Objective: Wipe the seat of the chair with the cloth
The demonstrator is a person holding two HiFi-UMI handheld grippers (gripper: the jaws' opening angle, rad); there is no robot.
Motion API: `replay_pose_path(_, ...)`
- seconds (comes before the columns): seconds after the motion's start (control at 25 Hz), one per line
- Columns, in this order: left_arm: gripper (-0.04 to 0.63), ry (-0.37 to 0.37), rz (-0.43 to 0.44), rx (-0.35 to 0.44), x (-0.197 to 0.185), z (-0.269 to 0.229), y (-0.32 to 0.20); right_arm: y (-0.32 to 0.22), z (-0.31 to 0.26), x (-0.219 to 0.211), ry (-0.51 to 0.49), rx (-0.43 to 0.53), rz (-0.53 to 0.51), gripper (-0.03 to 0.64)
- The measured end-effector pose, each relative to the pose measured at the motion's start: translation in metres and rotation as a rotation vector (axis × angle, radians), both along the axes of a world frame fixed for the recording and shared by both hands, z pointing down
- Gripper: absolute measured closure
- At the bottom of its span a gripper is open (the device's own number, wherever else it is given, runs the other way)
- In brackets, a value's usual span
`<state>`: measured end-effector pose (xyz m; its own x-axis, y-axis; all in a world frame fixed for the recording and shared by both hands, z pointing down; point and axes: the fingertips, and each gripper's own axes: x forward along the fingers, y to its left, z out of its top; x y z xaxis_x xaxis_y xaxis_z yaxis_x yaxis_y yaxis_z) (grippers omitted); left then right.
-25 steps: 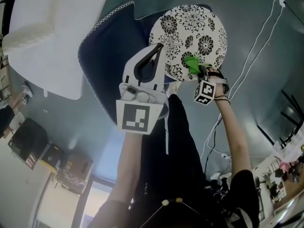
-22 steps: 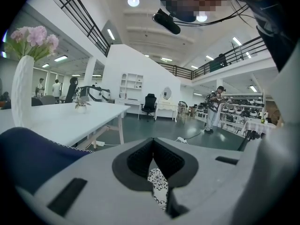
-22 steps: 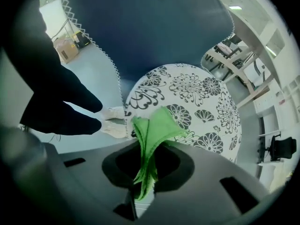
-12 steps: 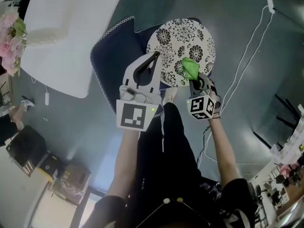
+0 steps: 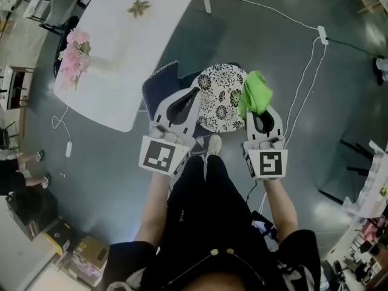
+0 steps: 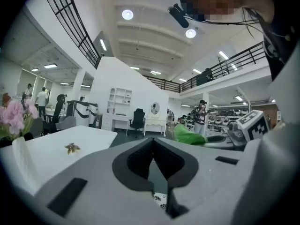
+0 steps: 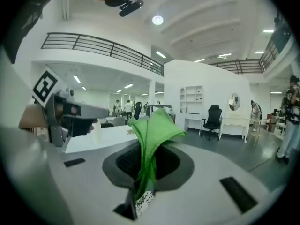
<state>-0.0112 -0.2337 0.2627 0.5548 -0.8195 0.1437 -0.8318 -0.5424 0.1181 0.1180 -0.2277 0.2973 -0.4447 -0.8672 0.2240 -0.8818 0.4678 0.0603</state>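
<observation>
Cloth (image 7: 153, 125), bright green, is pinched in the right claw (image 7: 146, 161). That claw is clenched on the lower folds, and the loose upper part stands in a bunch at 12 o'clock of the tips. The left claw (image 6: 153, 149) is closed on nothing, its pads touching at the tips.

In the head view the round seat (image 5: 219, 99), white with a black flower print, lies at 9 o'clock of the right claw. The left claw overlaps its 9 o'clock edge. Both gripper views look level across the room, so I judge that the cloth is held clear of the seat and no wiping stroke is under way.

To do it well, the right claw should tip down until the free bunch, not the hard jaws, meets the seat. It should then sweep in overlapping passes from the 12 o'clock rim to the 6 o'clock rim, gripping firmly so the cloth does not drag out. The left claw could steady the chair.

A dark blue padded part (image 5: 159, 85) with a pale stitched edge sits at 9 o'clock of the seat; I cannot tell whether it is the chair's back. At 10 o'clock stands a white worktop (image 5: 121, 35) carrying pink flowers (image 5: 73, 56). The floor (image 5: 291, 53) is glossy grey, with a white cable (image 5: 303, 96) at 3 o'clock. Beyond is a large hall with a railed gallery, white shelves and distant people.
</observation>
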Motion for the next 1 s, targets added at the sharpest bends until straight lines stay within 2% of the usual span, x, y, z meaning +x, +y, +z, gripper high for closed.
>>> replay_pose_path(0.12,0.591,0.012,0.017,0.025,-0.004,-0.039,0.018,0.021,-0.063,0.007,-0.054,0.055,0.018,0.569)
replay_pose_path(0.4,0.591,-0.047,0.040,0.116,-0.009,-0.109,0.050,0.063,-0.172,0.019,-0.179,0.156,0.040,0.569)
replay_pose_path(0.56,0.591,-0.088,0.064,0.161,-0.006,-0.136,0.065,0.080,-0.197,0.029,-0.183,0.190,0.093,0.569)
replay_pose_path(0.72,0.591,-0.095,0.067,0.227,-0.007,-0.158,0.075,0.092,-0.209,0.031,-0.173,0.203,0.097,0.569)
replay_pose_path(1.0,0.591,-0.069,0.018,0.243,-0.022,-0.163,0.081,0.102,-0.207,0.038,-0.157,0.207,0.127,0.569)
